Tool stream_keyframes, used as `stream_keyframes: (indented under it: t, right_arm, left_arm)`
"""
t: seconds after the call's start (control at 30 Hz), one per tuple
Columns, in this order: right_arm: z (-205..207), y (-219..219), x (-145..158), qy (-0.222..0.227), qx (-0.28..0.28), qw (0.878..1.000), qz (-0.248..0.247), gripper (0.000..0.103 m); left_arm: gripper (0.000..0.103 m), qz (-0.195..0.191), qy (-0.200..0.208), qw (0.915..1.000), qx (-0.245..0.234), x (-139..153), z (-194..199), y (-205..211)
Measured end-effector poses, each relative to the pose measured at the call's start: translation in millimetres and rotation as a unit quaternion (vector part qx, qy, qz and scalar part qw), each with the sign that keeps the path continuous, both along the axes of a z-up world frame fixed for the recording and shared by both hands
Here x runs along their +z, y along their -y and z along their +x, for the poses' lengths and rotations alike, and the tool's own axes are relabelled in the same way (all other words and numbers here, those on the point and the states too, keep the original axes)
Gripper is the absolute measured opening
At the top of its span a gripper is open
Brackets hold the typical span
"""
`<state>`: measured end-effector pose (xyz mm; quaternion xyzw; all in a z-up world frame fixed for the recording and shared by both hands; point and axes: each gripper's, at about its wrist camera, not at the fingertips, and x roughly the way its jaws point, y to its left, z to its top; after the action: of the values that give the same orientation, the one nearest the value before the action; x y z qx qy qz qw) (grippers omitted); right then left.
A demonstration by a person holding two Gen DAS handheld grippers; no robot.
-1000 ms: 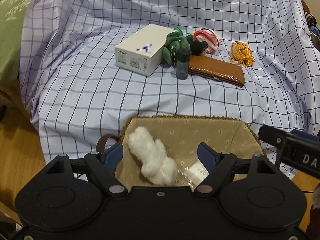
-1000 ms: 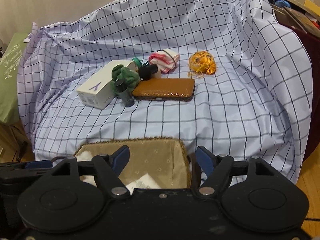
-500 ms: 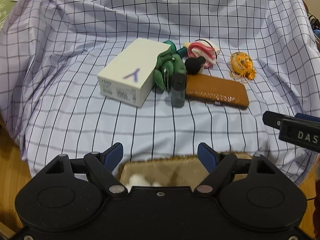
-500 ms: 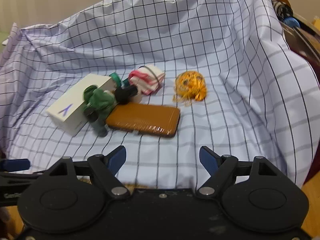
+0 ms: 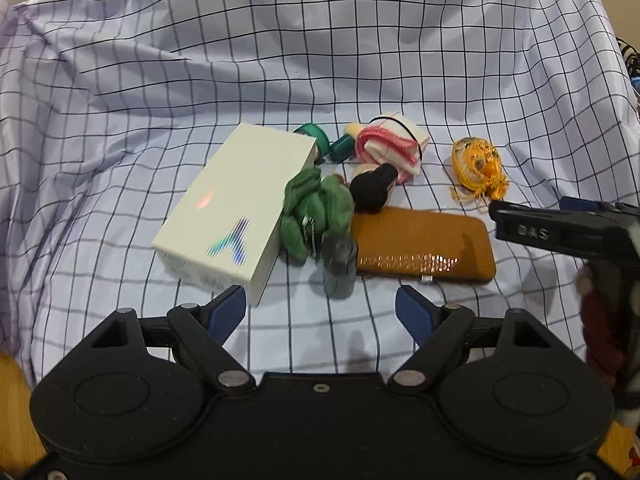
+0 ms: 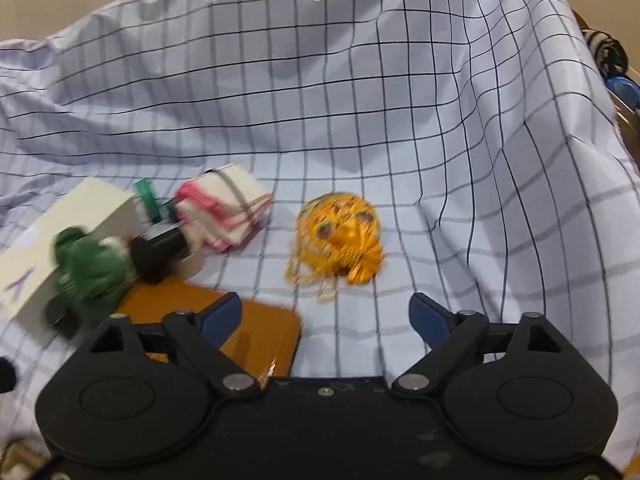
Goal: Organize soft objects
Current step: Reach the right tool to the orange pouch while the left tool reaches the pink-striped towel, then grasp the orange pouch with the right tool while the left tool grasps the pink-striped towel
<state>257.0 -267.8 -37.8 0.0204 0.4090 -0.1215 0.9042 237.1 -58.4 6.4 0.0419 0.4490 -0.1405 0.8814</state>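
Checked cloth (image 5: 280,80): pale, black-gridded, draped and creased; it carries everything, with its back rising behind the cluster.
White box (image 5: 236,216): left end of the cluster, a shiny mark on its lid.
Brown case (image 5: 424,246): flat, nearest the cloth's front edge, just right of the box.
Green soft toy (image 5: 316,212): crumpled against the box's right side, a small grey bottle (image 5: 340,268) in front of it.
Pink-and-white cloth bundle (image 6: 224,204): banded, behind the case.
Orange tasselled pouch (image 6: 340,236): alone, right of the cluster.
Left gripper (image 5: 320,312): jaws apart, empty, over the cloth before the bottle.
Right gripper (image 6: 324,316): jaws opening wide, empty, the pouch just beyond them.
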Motion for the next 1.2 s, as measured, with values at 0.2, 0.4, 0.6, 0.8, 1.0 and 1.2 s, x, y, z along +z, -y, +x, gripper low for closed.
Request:
stream_keyframes:
  t: [0.2, 0.4, 0.6, 0.8, 1.0, 1.2]
  right_arm:
    - [40, 18, -19, 0.007, 0.005, 1.0, -0.027, 0.099]
    - [71, 38, -36, 0.006, -0.001, 1.0, -0.021, 0.099]
    - [90, 49, -49, -0.001, 0.012, 1.0, -0.005, 0.099]
    - [102, 45, -62, -0.009, 0.037, 0.999, -0.013, 0.098]
    - [112, 41, -72, -0.021, 0.049, 0.998, -0.013, 0.088]
    - [113, 39, -72, -0.022, 0.059, 0.998, -0.021, 0.065]
  left_arm:
    - [0.078, 0.001, -0.002, 1.0, -0.007, 2, 25, 10]
    - [0.078, 0.014, 0.007, 0.9998, -0.015, 6, 50, 25]
    - [0.079, 0.03, 0.023, 0.9988, -0.03, 10, 77, 47]
    - [0.084, 0.039, 0.03, 0.9976, -0.05, 11, 98, 66]
    - [0.084, 0.05, 0.027, 0.9961, -0.068, 8, 114, 84]
    - [0.084, 0.055, 0.02, 0.9954, -0.075, 2, 133, 98]
